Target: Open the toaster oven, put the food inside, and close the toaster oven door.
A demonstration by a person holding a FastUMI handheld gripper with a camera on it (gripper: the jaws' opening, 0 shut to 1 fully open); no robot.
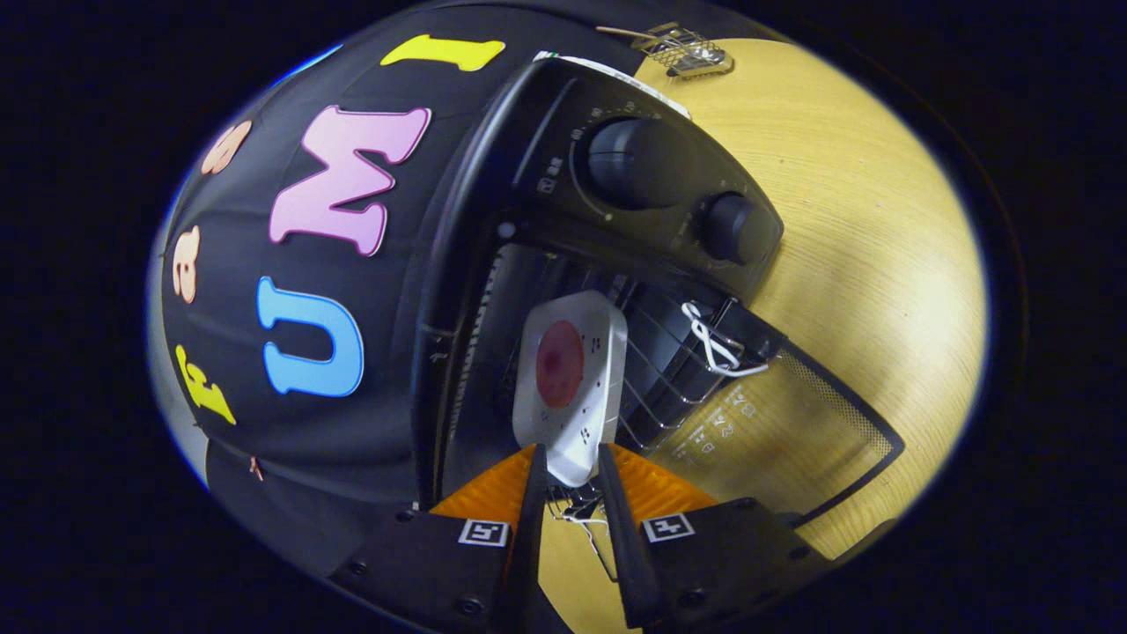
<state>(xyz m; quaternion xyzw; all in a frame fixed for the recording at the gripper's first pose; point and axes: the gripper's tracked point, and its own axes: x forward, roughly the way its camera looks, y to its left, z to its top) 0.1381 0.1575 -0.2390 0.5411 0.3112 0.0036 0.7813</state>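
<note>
inside the booth, the gripper [570, 475] clamps both fingers on the near edge of a white plate [570, 383] carrying a round red piece of food [560, 363], held at the mouth of the open toaster oven [563, 220] above its wire rack [656, 370]; the glass door [775, 414] hangs open over the wooden table [863, 220], 2 knobs [638, 163] above

toaster oven [563, 264] on desk [863, 264] | door [792, 423] open | plate [572, 387] at oven mouth on rack [669, 370], near edge between claw [572, 475] fingers | wire basket [691, 53] beyond oven on desk
</note>
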